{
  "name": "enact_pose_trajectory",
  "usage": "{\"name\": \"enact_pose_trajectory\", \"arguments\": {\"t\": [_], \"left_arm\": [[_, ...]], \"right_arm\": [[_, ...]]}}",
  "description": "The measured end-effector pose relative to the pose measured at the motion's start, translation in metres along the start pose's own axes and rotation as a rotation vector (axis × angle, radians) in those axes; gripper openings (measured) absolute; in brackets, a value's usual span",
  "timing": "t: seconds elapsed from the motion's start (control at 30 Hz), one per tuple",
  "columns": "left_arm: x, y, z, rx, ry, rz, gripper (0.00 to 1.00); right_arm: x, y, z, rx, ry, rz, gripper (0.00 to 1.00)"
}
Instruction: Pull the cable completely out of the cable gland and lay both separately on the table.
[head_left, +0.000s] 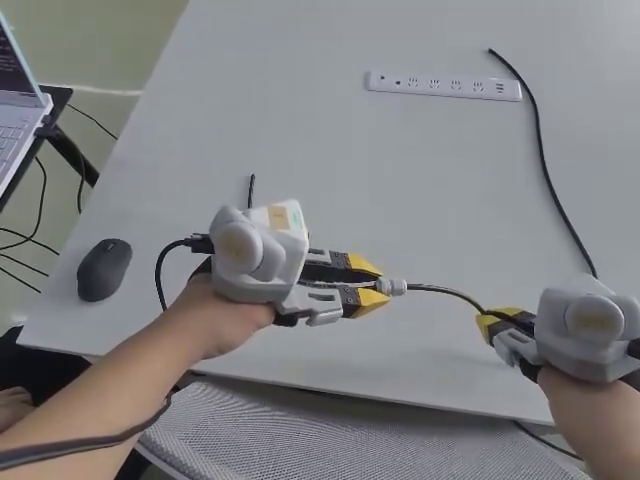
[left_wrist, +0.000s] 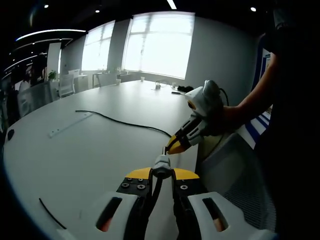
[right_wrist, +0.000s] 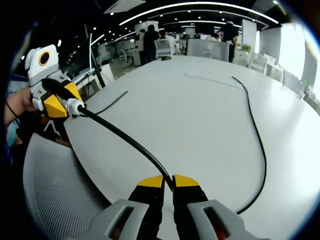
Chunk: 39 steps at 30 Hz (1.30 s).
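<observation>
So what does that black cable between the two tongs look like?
The cable is thin, black and smooth, like rubber. One end sits in the pale gland, which the left tongs pinch. From there it runs in a soft curve to the right tongs, which are shut on it. It looks held up above the near edge of the table.

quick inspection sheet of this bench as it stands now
surface: white table
job's things: cable still runs into cable gland, both held off the table
clutter: power strip, mouse
grippers: left tongs shut on cable gland; right tongs shut on cable
cables: black lead from power strip; short loose wire
surroundings: mesh chair, laptop off to the left, office windows
</observation>
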<state>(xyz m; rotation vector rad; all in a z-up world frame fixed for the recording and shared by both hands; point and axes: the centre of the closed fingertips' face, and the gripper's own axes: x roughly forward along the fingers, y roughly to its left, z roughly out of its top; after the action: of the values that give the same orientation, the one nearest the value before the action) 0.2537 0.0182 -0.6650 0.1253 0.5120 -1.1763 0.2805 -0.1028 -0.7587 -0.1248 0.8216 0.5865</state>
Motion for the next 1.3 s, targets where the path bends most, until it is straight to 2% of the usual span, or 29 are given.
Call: {"name": "enact_pose_trajectory", "arguments": {"t": [0.3, 0.43, 0.57, 0.73, 0.83, 0.87, 0.93, 1.03, 1.07, 1.17, 1.3], "left_arm": [[-0.003, 0.001, -0.002, -0.001, 0.005, 0.005, 0.15], [-0.005, 0.003, 0.000, -0.008, -0.001, 0.010, 0.15], [-0.006, 0.004, -0.002, -0.007, 0.005, 0.008, 0.15], [-0.009, 0.006, 0.000, -0.017, -0.004, 0.019, 0.15], [-0.010, 0.005, -0.001, -0.016, 0.004, 0.016, 0.15], [-0.009, 0.005, -0.001, -0.013, 0.006, 0.014, 0.15], [-0.008, 0.004, -0.003, -0.010, 0.013, 0.015, 0.15], [-0.007, 0.003, -0.003, -0.013, 0.016, 0.011, 0.15], [-0.007, 0.003, -0.003, -0.013, 0.016, 0.011, 0.15], [-0.005, 0.002, -0.004, -0.009, 0.022, 0.010, 0.15], [-0.005, 0.000, -0.005, -0.006, 0.025, 0.007, 0.15]], "right_arm": [[-0.002, 0.004, 0.001, -0.011, -0.011, 0.010, 0.01], [-0.005, 0.009, 0.004, -0.023, -0.037, 0.039, 0.02], [-0.007, 0.009, 0.003, -0.032, -0.036, 0.042, 0.02], [-0.012, 0.014, 0.006, -0.104, -0.045, 0.051, 0.04], [-0.017, 0.023, 0.014, -0.132, -0.063, 0.069, 0.09], [-0.018, 0.030, 0.018, -0.168, -0.072, 0.087, 0.11], [-0.021, 0.039, 0.027, -0.253, -0.084, 0.092, 0.16], [-0.023, 0.051, 0.036, -0.334, -0.104, 0.101, 0.21], [-0.024, 0.059, 0.042, -0.372, -0.115, 0.115, 0.23], [-0.028, 0.078, 0.053, -0.484, -0.131, 0.142, 0.22], [-0.032, 0.095, 0.065, -0.575, -0.153, 0.157, 0.21]]}}
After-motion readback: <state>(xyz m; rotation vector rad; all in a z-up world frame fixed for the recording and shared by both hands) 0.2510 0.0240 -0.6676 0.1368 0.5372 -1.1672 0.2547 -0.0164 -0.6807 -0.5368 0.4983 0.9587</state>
